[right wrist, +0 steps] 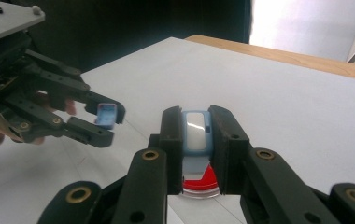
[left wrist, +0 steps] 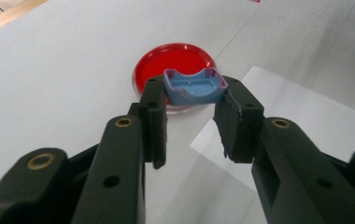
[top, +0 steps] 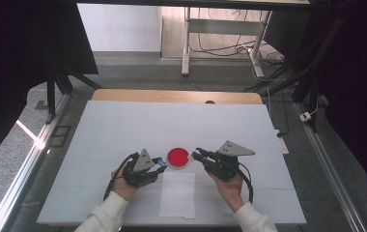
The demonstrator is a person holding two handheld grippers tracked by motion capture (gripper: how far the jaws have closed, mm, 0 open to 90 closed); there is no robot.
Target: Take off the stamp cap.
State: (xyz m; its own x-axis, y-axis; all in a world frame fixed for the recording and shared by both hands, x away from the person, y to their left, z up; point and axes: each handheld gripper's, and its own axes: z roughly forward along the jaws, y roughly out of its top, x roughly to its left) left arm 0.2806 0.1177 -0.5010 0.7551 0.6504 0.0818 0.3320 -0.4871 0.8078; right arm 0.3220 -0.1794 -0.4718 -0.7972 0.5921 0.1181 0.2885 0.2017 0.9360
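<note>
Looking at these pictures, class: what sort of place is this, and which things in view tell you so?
Probably a lab or recording workstation: a white-covered table inside dark frame posts, loose cables on the floor behind it, and a red dish set between two hand-held grippers.

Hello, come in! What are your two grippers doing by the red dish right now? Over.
Left gripper shut on blue cap. Right gripper shut on blue piece. Both over red dish, white sheet beside. Nothing blocking.
</note>
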